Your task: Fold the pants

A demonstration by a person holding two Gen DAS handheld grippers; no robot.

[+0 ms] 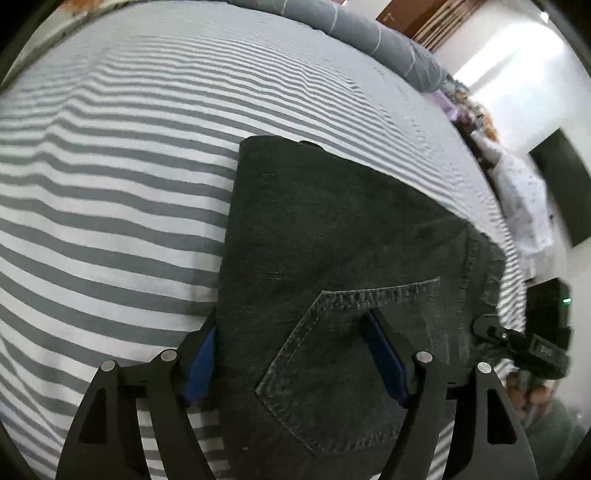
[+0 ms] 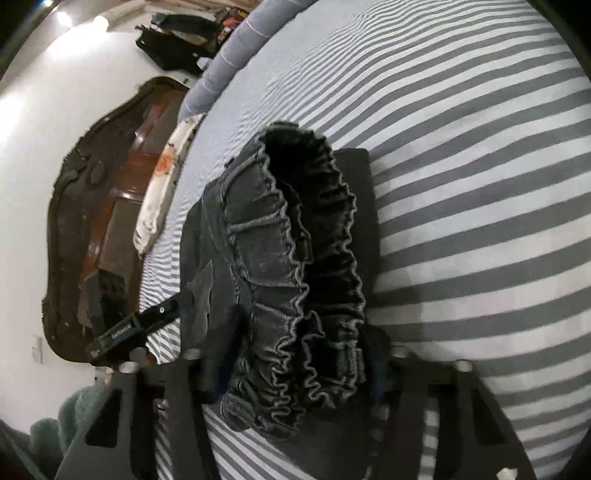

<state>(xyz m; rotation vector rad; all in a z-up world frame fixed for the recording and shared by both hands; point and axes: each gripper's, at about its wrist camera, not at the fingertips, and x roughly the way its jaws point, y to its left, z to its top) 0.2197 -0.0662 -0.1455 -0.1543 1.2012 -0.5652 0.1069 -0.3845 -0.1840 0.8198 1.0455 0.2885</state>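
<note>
- Lying folded on the grey-and-white striped bed sheet [image 1: 110, 206]: black denim pants [image 1: 332, 240], back pocket facing up, far edge straight and square across the stripes
- Left gripper [image 1: 291, 354], black frame with blue pads: jaws straddle the near part of the pants, standing fairly wide; left blue pad [image 1: 201, 369] sits at the left edge of the pants where denim meets sheet, right blue pad [image 1: 384, 362] lies over the stitched pocket; cannot tell whether the pads press on the cloth
- Right gripper [image 2: 295, 365], seen from its own camera: both fingers flank the gathered elastic waistband [image 2: 295, 258] of the pants; the ruffled band bulges up between them and hides most of the pads; jaws partly closed with the bunched waistband between them, apparently pinched
- Waistband end of the pants is lifted off the sheet and crumpled in the right wrist view; flat dark cloth of the same pants shows beyond it on the sheet
- Right gripper's tip [image 1: 491, 328] also shows in the left wrist view, at the right-hand edge of the pants, just beside the waistband seam
- Beyond the pants, at the far side of the sheet: long grey pillow with thin pale lines [image 1: 369, 33]
- Left of the sheet in the right wrist view: brown wooden door [image 2: 122, 192] in a white wall
</note>
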